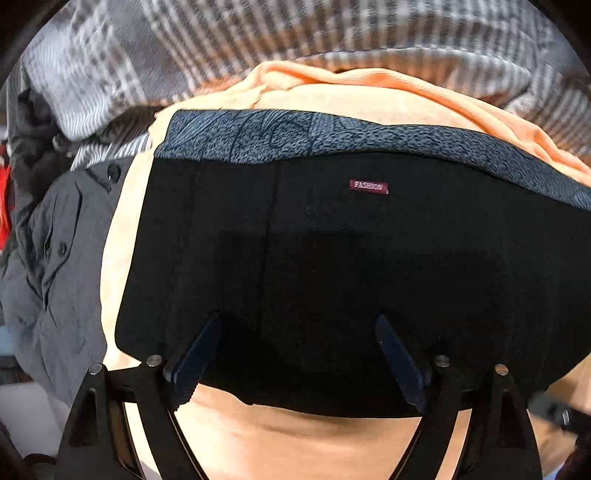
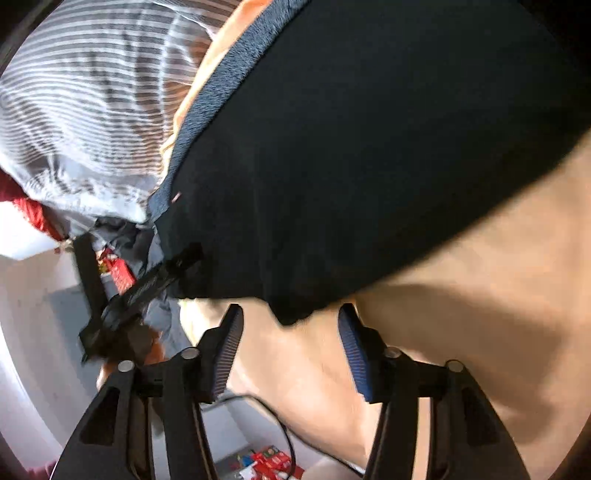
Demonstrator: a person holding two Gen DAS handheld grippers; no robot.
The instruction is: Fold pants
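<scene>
Blue-padded fingers (image 1: 399, 354) of the left gripper (image 1: 299, 332) point steeply down over the near edge of the folded black pants (image 1: 332, 258), jaws spread wide, gripping nothing. Those pants lie on an orange cloth (image 1: 369, 92), striped fabric (image 1: 332, 29) beyond. To the right, the right gripper (image 2: 291, 325) tilts downward, released, jaws apart just off the pants' near corner (image 2: 291, 314).

The left gripper (image 1: 299, 360) is showing black angular arms, silver round pins and dark blue ribbed pads (image 1: 400, 363). The right gripper (image 2: 291, 349) is looking alike, its pads (image 2: 352, 350) striped blue.
</scene>
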